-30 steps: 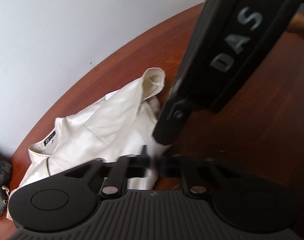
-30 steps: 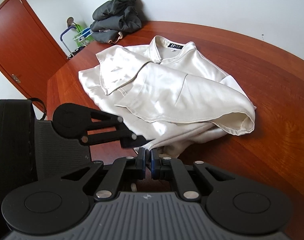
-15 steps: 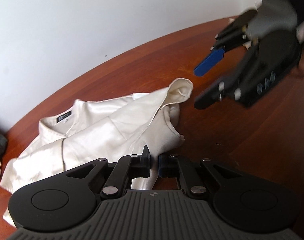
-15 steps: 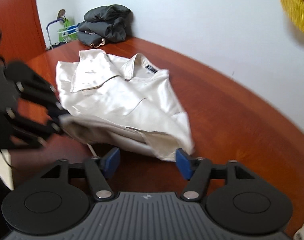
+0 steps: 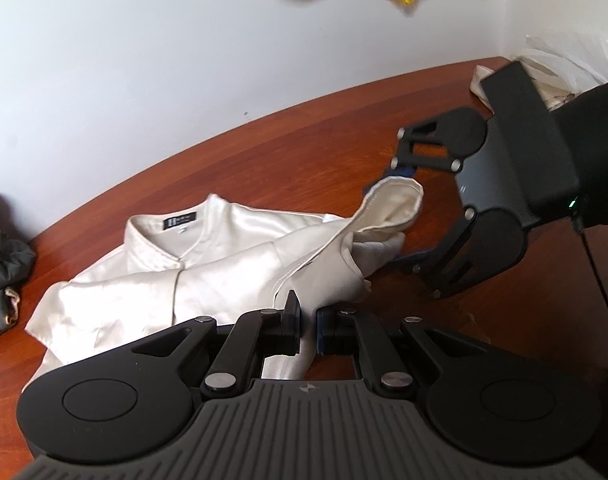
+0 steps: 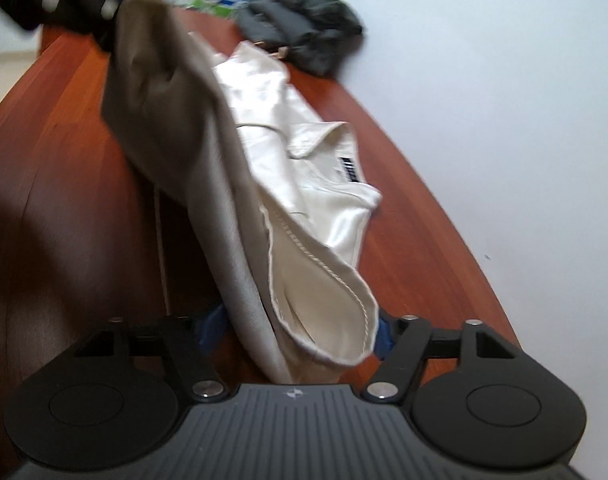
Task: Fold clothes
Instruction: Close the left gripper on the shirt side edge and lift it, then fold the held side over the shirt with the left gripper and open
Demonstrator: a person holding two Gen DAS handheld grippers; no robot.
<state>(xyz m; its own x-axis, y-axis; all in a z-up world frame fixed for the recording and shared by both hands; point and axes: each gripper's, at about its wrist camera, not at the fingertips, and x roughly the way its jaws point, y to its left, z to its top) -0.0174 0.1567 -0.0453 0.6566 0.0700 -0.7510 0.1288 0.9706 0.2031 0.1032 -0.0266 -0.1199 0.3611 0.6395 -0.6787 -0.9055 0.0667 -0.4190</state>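
A cream satin shirt with a black neck label lies on the brown table. My left gripper is shut on a fold of the shirt's near edge. My right gripper is open, its jaws standing around the open sleeve cuff. In the right wrist view the shirt stretches away, and the cuff lies between the blue-padded fingers of the right gripper. The left gripper shows blurred at top left, holding the far end.
A dark grey garment pile sits at the table's far end, also in the left wrist view. A pale cloth and plastic bag lie at the far right. A white wall borders the table.
My right gripper has moved in onto the sleeve cuff, which now lies between its open fingers. The left gripper has stayed shut on the shirt edge, which is lifted.
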